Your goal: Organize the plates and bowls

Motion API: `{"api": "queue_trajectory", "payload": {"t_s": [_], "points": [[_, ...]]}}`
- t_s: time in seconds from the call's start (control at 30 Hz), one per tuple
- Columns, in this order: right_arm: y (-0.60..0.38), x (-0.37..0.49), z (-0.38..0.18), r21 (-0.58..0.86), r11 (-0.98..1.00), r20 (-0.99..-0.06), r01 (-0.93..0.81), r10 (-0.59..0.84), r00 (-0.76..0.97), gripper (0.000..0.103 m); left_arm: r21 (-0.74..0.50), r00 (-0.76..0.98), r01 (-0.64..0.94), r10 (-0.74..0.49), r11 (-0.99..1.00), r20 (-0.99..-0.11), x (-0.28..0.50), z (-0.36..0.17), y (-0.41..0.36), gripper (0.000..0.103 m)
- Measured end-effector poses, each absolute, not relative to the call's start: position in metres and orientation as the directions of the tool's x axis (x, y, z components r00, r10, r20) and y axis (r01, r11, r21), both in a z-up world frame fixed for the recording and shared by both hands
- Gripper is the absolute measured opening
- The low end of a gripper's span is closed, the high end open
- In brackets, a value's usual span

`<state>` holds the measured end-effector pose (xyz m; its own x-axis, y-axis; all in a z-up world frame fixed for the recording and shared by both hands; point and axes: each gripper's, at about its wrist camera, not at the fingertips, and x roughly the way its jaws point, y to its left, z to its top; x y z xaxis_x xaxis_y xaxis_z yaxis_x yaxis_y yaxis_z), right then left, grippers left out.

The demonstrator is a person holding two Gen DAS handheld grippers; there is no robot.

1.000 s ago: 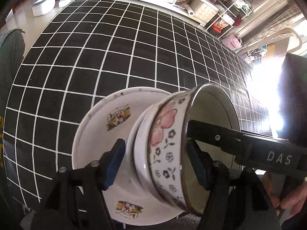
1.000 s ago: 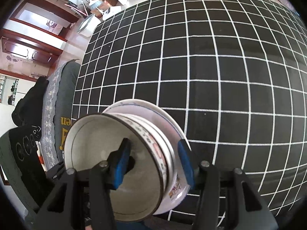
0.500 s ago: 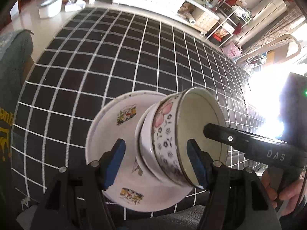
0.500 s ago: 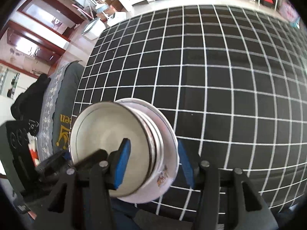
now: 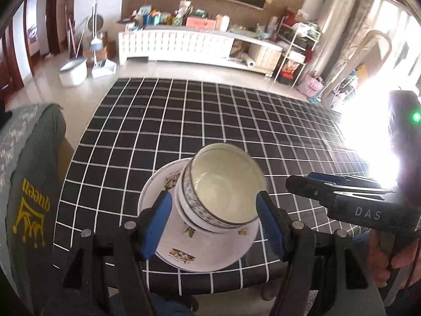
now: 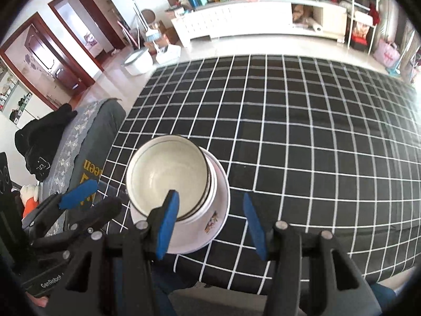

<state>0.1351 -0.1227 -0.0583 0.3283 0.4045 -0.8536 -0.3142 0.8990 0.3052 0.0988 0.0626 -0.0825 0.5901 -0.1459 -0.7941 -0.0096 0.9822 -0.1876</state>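
Left gripper (image 5: 214,223): black plastic frame, flat blue rubbery pads, jaws spread wide with nothing pinched, hanging over the near edge of the table. Fingers (image 5: 155,226) framing the crockery below from either side, apart from it. Right gripper (image 6: 210,223): same build, jaws likewise parted and empty, left pad overlapping the bowl only in line of sight.

Stacked bowls (image 5: 223,187), round and deep, glossy glazed ceramic, cream inside, dark thin rim, blue-black pattern band on the outer wall; two rims visible, one nested in the other. Seated upright in the middle of a wide shallow plate (image 5: 184,255), white and shiny, printed with small coloured motifs around its rim. Stack resting on the tablecloth (image 5: 210,110), close to the near left corner of the table, well apart from the far side. Seen from the right wrist: same bowls (image 6: 168,173), same plate (image 6: 210,223), same cloth (image 6: 315,131).

Cloth matte black with a thin white grid, smooth and flat, draped over the table edges. Grey fabric chair cover (image 5: 31,184) with yellow lettering just beside the left table edge. A hand (image 5: 394,258) wrapped round the black handle at the right edge of the left wrist view.
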Motion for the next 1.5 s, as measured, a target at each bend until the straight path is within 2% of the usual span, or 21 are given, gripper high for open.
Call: {"api": "queue_trajectory", "payload": {"t_s": [0.27,0.4,0.6,0.67,0.8,0.83,0.9,1.07,1.1,1.17,1.23,1.5], "points": [[-0.137,0.107,-0.037,0.253,0.912,-0.818,-0.323,0.380,0.431,0.056,-0.142,0.641,-0.001,-0.108,0.990,-0.760,0.076,-0.064,0.045,0.064],[-0.146,0.090,-0.025,0.216,0.918,-0.791,-0.332,0.364,0.492,0.056,-0.109,0.705,0.003,-0.079,0.994,-0.705,0.059,-0.045,0.037,0.064],[-0.152,0.054,-0.001,0.130,0.930,-0.700,-0.343,0.331,0.633,0.056,-0.044,0.794,0.042,-0.060,0.998,-0.605,0.027,-0.020,0.019,0.064],[-0.157,0.043,0.007,0.112,0.934,-0.665,-0.341,0.325,0.673,0.059,-0.024,0.816,0.036,-0.044,0.999,-0.576,0.018,-0.014,0.015,0.064],[-0.166,0.025,0.015,0.108,0.938,-0.606,-0.329,0.324,0.726,0.072,-0.009,0.846,0.009,-0.013,1.000,-0.533,-0.001,-0.005,0.009,0.065],[-0.169,0.020,0.016,0.115,0.937,-0.589,-0.330,0.331,0.737,0.079,-0.008,0.849,0.000,-0.004,1.000,-0.529,-0.005,-0.003,0.008,0.070],[-0.173,0.014,0.016,0.118,0.939,-0.577,-0.324,0.330,0.747,0.086,-0.009,0.858,-0.016,0.009,1.000,-0.513,-0.012,-0.001,0.008,0.077],[-0.176,0.005,0.010,0.114,0.931,-0.580,-0.346,0.345,0.738,0.102,0.002,0.870,-0.017,0.016,1.000,-0.493,-0.028,-0.003,0.004,0.084],[-0.176,0.004,0.009,0.108,0.931,-0.585,-0.349,0.343,0.735,0.103,0.006,0.868,-0.017,0.018,1.000,-0.496,-0.028,-0.004,0.002,0.085],[-0.179,-0.003,0.006,0.089,0.936,-0.582,-0.342,0.327,0.745,0.103,0.017,0.866,-0.016,0.022,1.000,-0.500,-0.032,-0.009,0.000,0.092],[-0.182,-0.011,0.004,0.069,0.944,-0.566,-0.323,0.304,0.766,0.103,0.020,0.867,-0.010,0.019,1.000,-0.498,-0.035,-0.011,-0.003,0.103],[-0.187,-0.027,-0.001,0.053,0.953,-0.558,-0.299,0.277,0.783,0.103,0.022,0.867,-0.011,0.020,1.000,-0.498,-0.049,-0.017,-0.008,0.103]]}}
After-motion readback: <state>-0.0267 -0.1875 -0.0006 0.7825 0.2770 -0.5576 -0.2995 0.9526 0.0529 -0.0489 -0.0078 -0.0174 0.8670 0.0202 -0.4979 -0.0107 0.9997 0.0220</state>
